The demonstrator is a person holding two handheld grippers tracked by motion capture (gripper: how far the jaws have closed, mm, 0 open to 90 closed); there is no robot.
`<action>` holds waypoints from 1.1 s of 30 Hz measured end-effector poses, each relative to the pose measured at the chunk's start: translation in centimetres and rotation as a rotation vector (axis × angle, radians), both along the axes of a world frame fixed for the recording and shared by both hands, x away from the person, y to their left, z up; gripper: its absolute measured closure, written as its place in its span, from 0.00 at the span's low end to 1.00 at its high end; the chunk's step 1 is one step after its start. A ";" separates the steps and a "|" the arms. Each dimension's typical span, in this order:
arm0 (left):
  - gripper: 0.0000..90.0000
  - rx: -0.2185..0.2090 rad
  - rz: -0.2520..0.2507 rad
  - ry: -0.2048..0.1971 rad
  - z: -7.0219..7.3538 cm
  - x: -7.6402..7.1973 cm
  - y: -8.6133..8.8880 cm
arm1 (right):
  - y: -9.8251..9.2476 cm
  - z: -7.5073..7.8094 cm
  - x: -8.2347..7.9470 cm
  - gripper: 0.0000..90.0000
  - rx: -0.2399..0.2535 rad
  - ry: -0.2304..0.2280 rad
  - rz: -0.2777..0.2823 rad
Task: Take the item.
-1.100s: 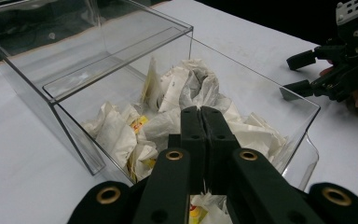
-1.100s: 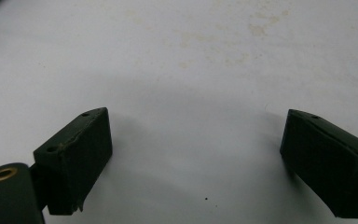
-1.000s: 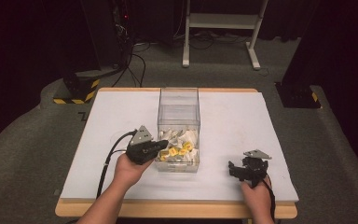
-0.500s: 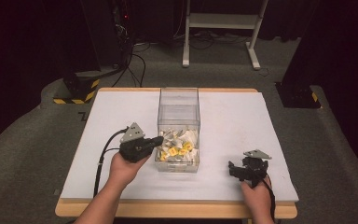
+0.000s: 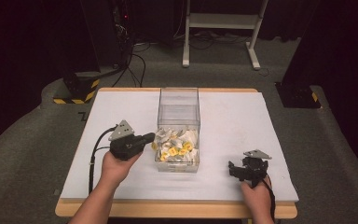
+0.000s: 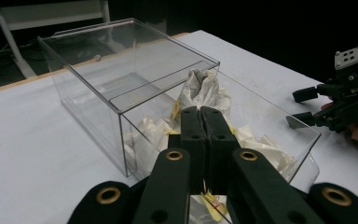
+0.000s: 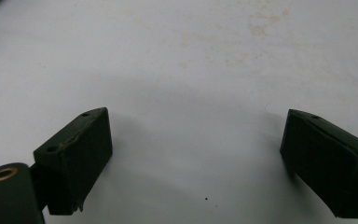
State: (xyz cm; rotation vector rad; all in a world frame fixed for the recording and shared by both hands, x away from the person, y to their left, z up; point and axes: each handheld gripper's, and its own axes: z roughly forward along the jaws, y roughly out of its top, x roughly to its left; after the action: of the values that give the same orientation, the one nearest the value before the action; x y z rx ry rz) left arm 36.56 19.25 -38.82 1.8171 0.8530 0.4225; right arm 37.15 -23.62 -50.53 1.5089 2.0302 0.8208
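Observation:
A clear plastic box [image 5: 179, 105] stands mid-table, its drawer [image 5: 177, 163] pulled out toward me. Inside the drawer lie crumpled white and yellow packets [image 5: 177, 145]. My left gripper [image 5: 152, 137] points right at the drawer's left edge. Its jaws are shut, pinching a white crumpled packet [image 6: 201, 88] that rises from the tips of that left gripper [image 6: 200, 111] above the drawer [image 6: 261, 126]. My right gripper [image 5: 233, 169] rests low at the front right of the table, well clear of the box. This right gripper [image 7: 196, 163] is open, with bare white table between its pads.
The white table [image 5: 270, 121] ends in a wooden front edge [image 5: 168, 209] close to both hands. A cable [image 5: 95, 151] trails from the left gripper. On the floor behind stand a white frame [image 5: 223, 28] and dark equipment [image 5: 107, 32].
The left gripper has drawn back to the left and slightly up from over the drawer to its left edge. The right gripper has kept still.

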 end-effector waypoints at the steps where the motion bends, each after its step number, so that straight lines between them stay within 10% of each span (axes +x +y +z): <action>1: 0.98 -0.002 0.003 -0.001 0.1 0.0 0.2 | 0.0 0.0 0.0 0.10 0.000 -0.001 -0.001; 33: 0.98 0.009 0.124 -0.026 1.0 0.0 6.1 | 0.0 0.0 0.0 0.10 0.001 0.000 0.000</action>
State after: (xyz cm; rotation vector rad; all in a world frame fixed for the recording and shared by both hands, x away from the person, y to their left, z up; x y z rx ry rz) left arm 36.52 25.40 -37.80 1.7684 0.9508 0.5284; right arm 37.15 -23.63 -50.53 1.5095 2.0306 0.8212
